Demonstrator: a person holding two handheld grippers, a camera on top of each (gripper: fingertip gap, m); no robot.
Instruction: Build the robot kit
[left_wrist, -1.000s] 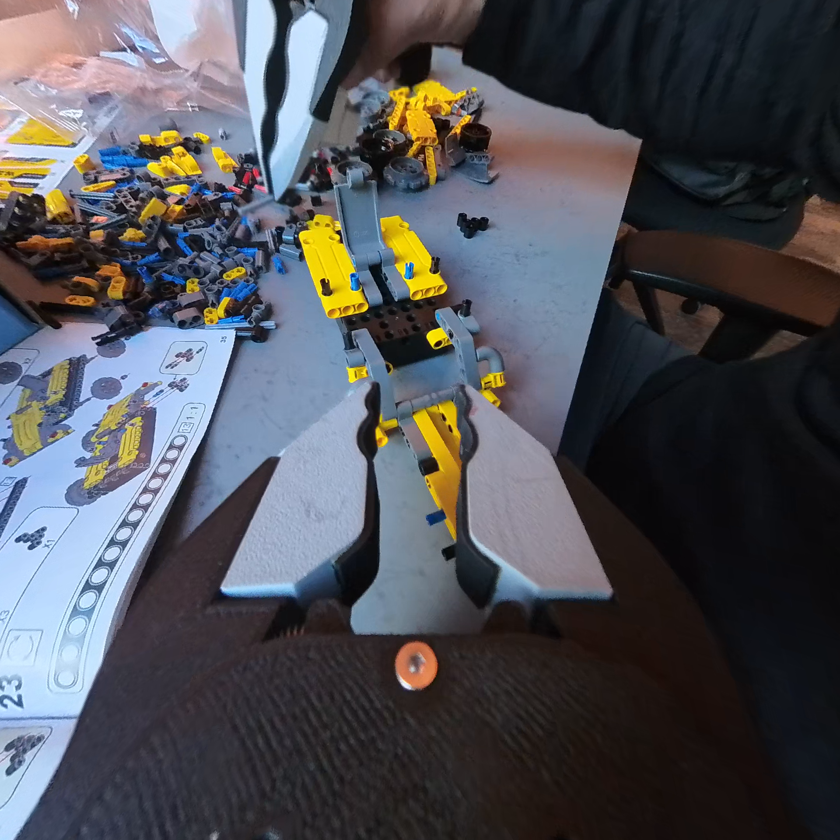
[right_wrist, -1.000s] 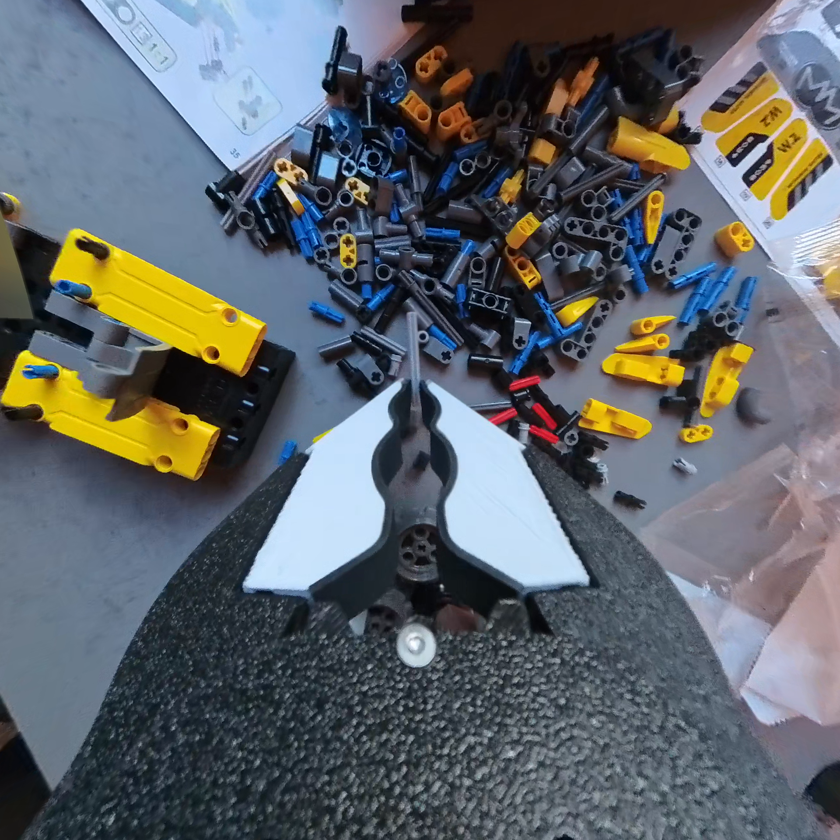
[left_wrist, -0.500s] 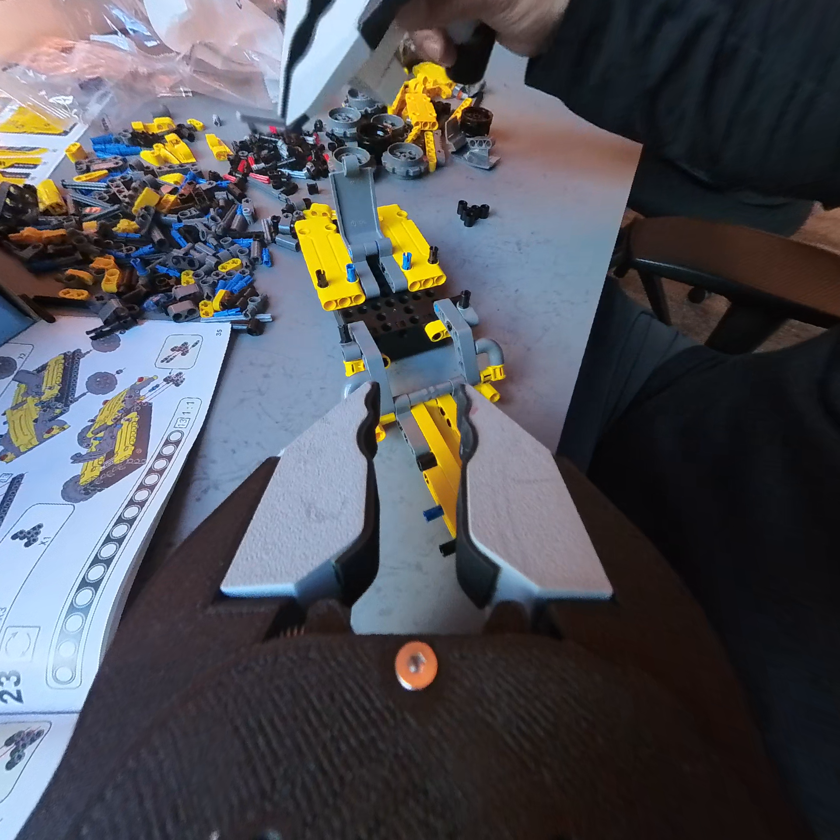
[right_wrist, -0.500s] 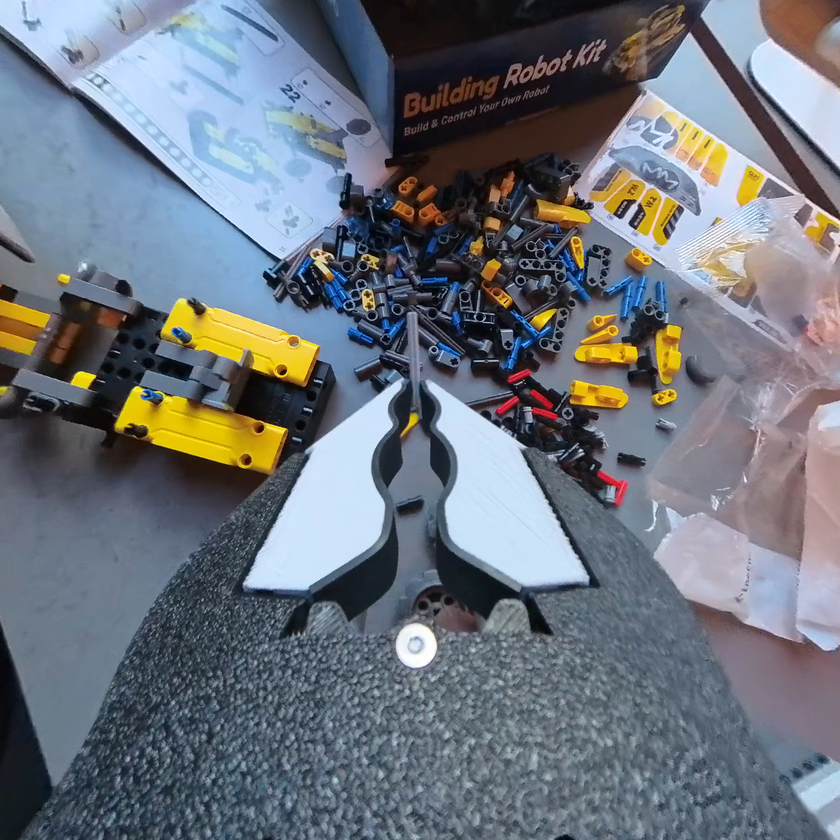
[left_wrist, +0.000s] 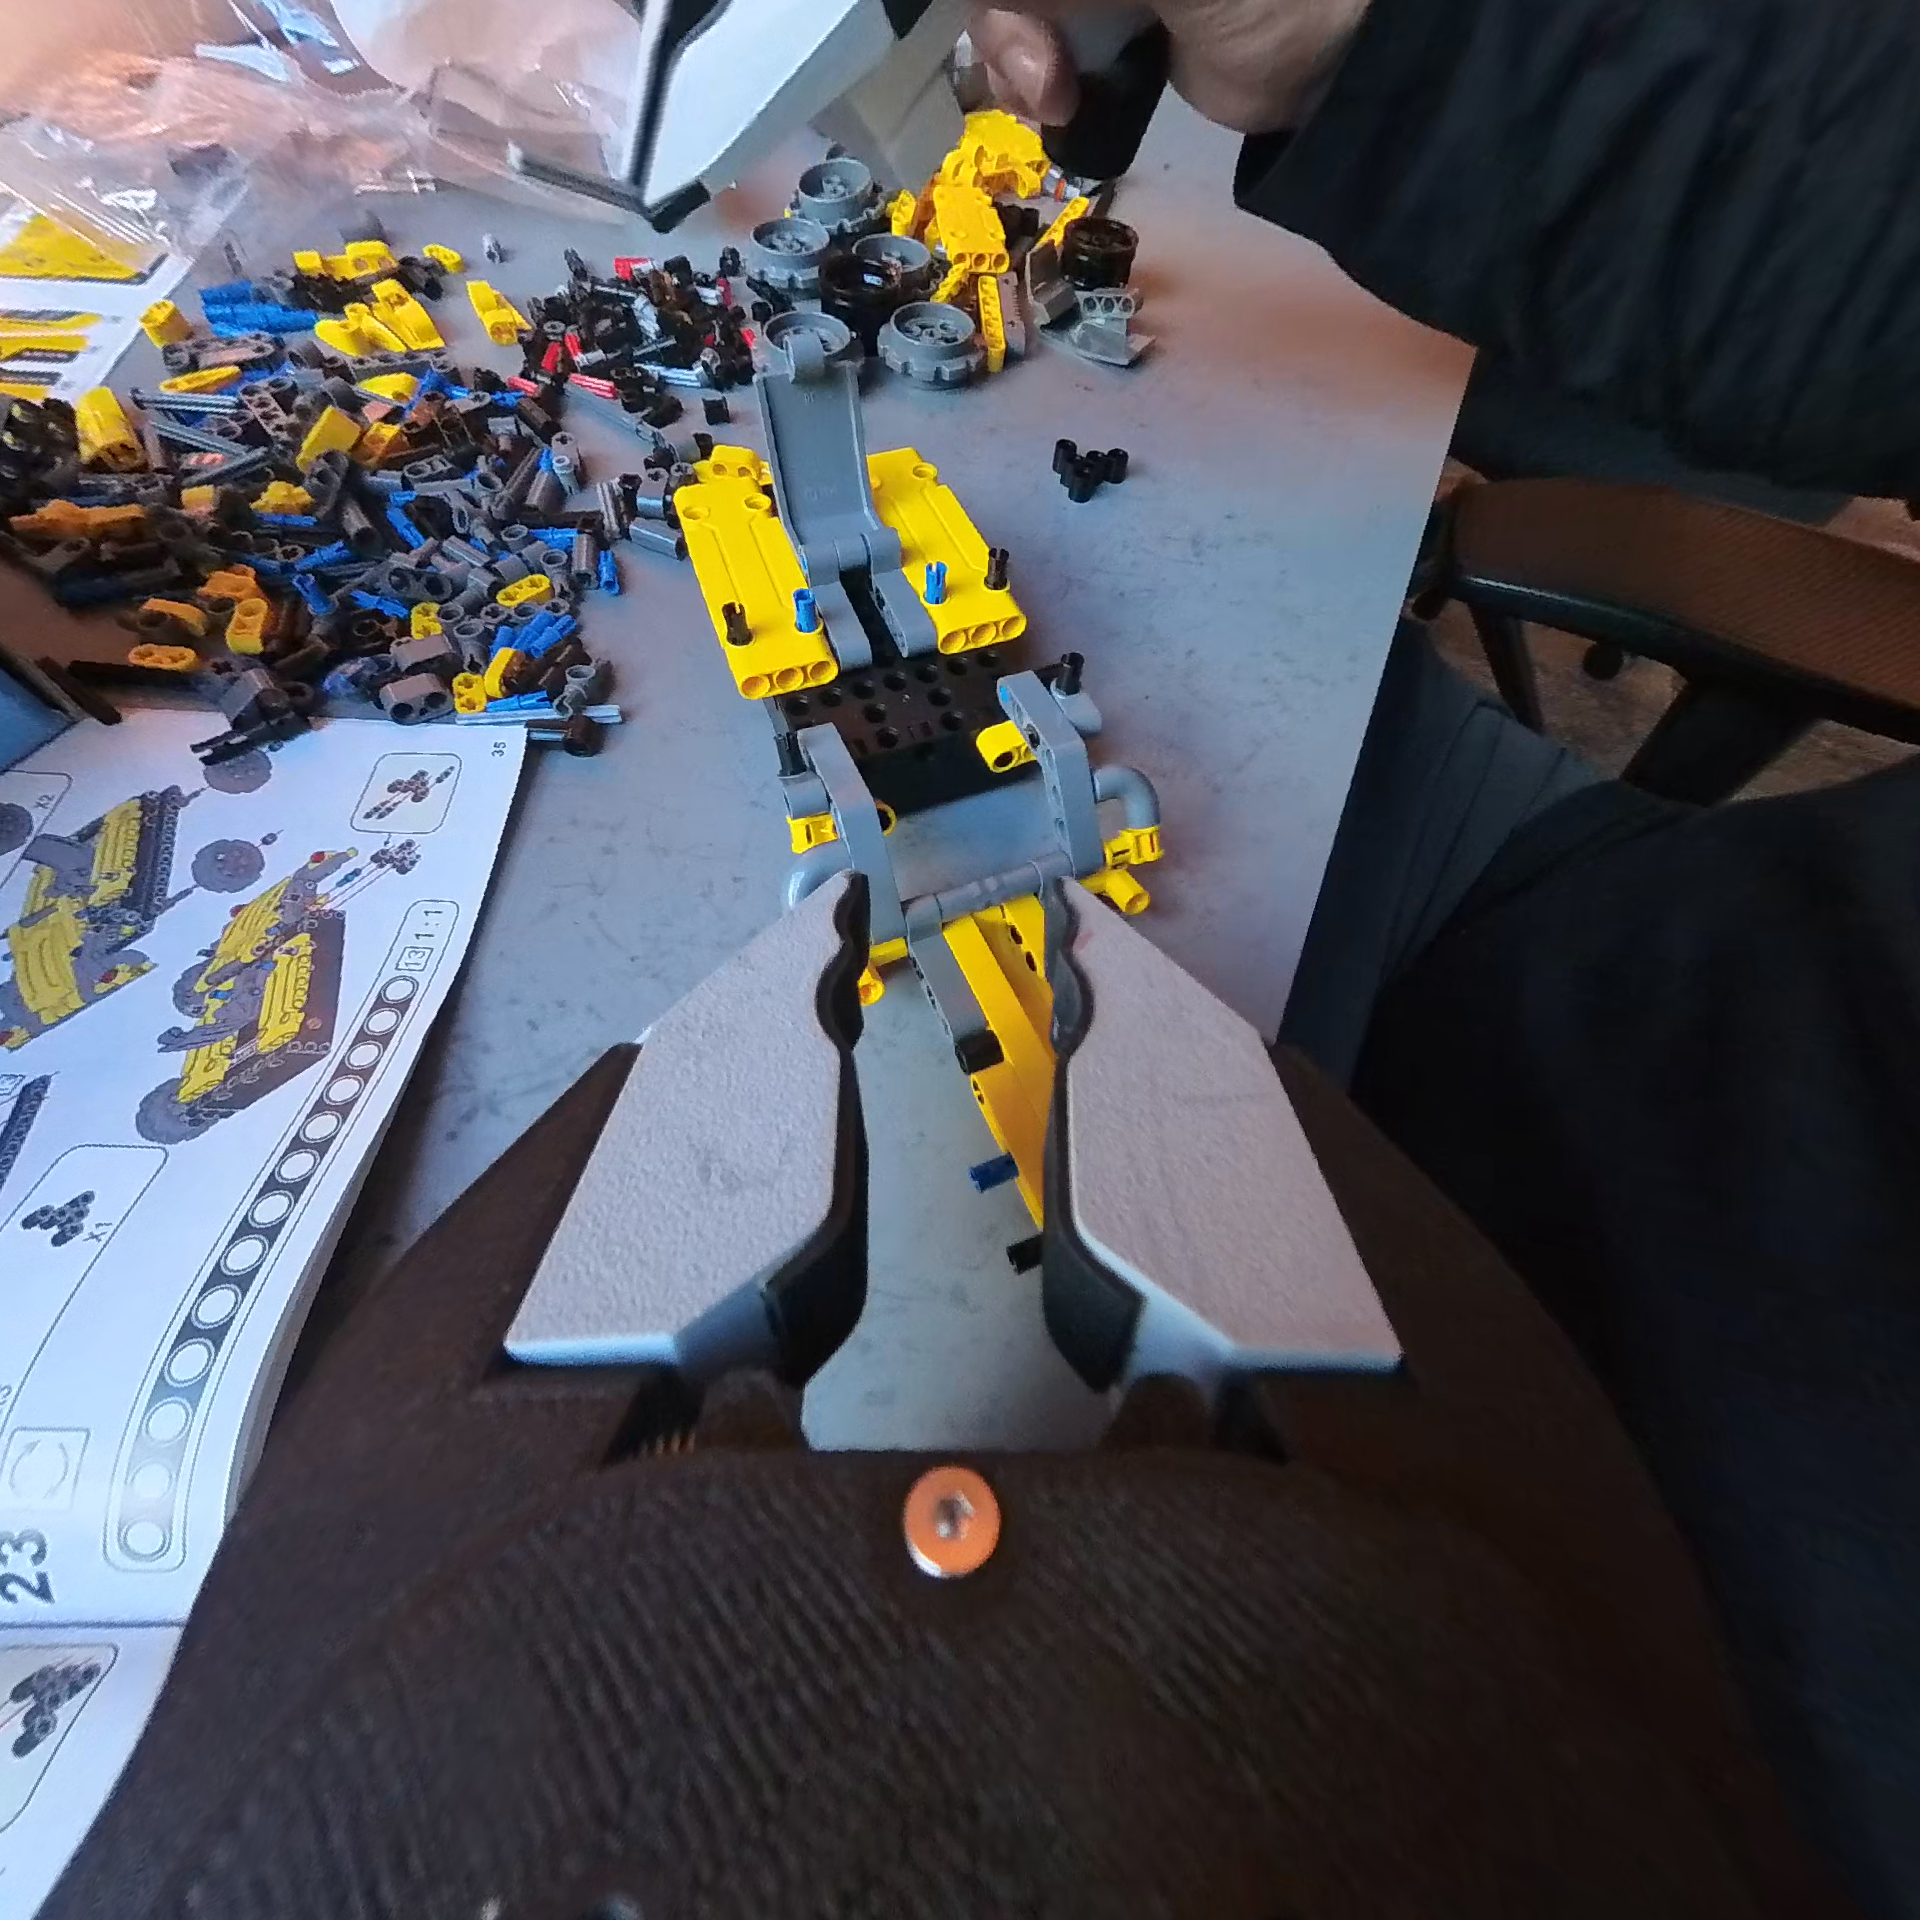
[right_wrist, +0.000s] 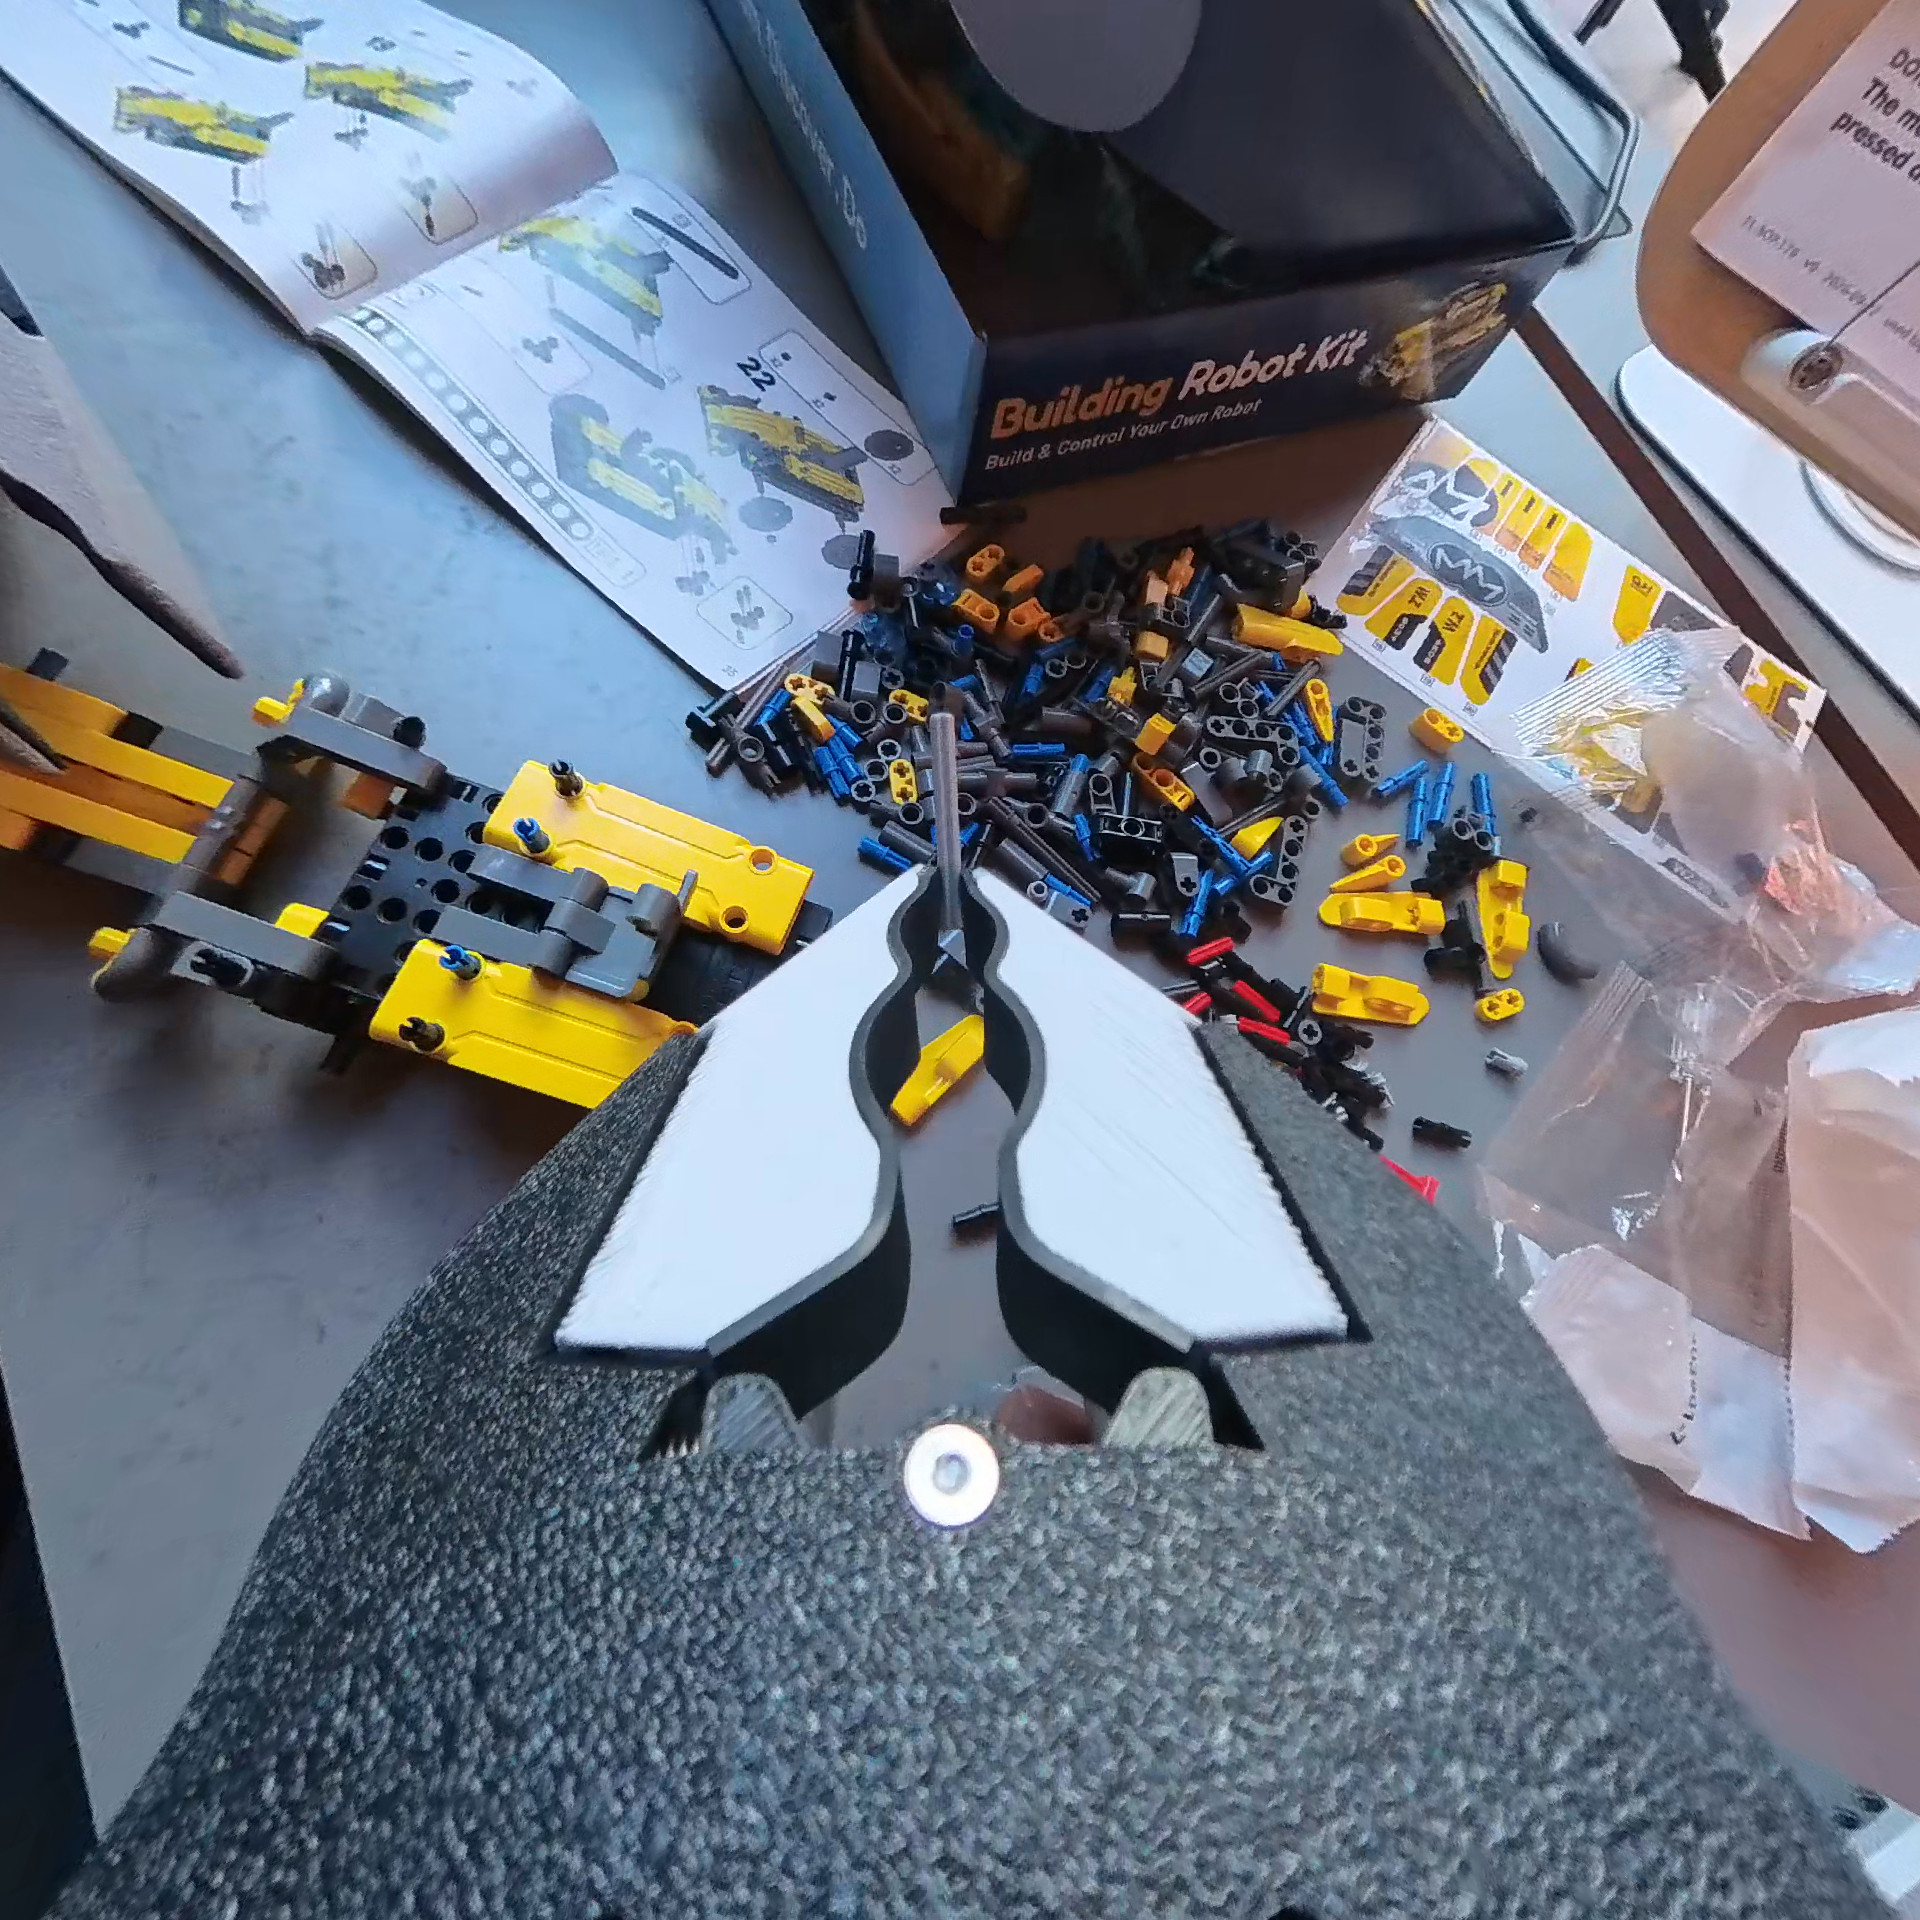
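Lifted higher off the parts pile (right_wrist: 1122, 790) with a thin grey axle (right_wrist: 943, 800) pinched at right fingers' (right_wrist: 948, 894) tips, left fingers (left_wrist: 951, 925) clamping the yellow model (left_wrist: 935, 727) on the table (left_wrist: 1195, 582); slim grip, likely to swivel or slip.

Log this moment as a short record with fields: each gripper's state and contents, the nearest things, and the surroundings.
left gripper: partly closed around the near end of the yellow-and-grey model; firm contact unclear
right gripper: shut on a thin dark grey axle, raised above the table
below right gripper: pile of loose parts
model: lies flat on the grey table
left of model: open instruction booklet
far side: dark box, sticker sheet, clear plastic bags
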